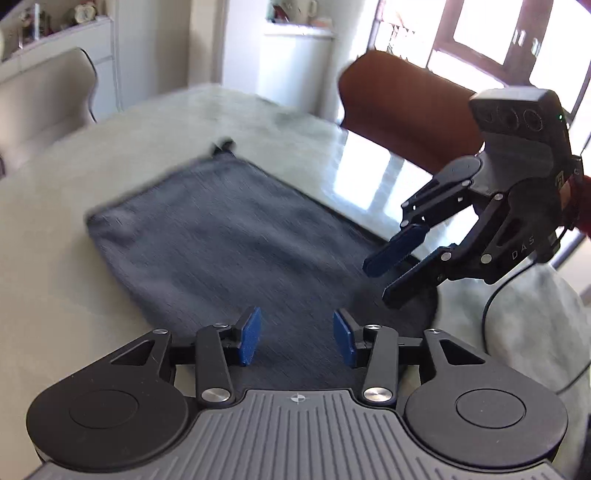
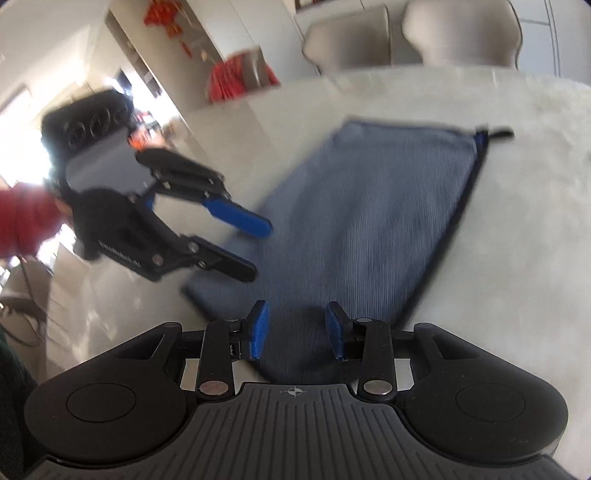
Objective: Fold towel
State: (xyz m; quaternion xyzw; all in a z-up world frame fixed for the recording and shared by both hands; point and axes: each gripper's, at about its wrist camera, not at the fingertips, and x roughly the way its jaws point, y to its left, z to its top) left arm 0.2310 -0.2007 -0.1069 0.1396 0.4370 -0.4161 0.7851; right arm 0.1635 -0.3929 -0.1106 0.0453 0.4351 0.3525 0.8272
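A grey-blue towel (image 1: 229,236) lies folded in a flat rectangle on the pale table (image 1: 92,280), with a small black loop tag at its far corner (image 1: 223,144). It also shows in the right wrist view (image 2: 369,206). My left gripper (image 1: 297,338) is open and empty, above the towel's near edge. My right gripper (image 1: 384,282) is open and empty, above the towel's right corner. In the right wrist view my right gripper (image 2: 297,330) hangs over the towel's near end, and my left gripper (image 2: 256,251) is at the towel's left edge. Both views are motion-blurred.
A brown chair back (image 1: 402,107) stands past the table's far right edge. A beige chair (image 1: 44,96) stands at the far left. Two beige chairs (image 2: 406,33) stand behind the table. A black cable (image 1: 491,314) hangs from my right gripper.
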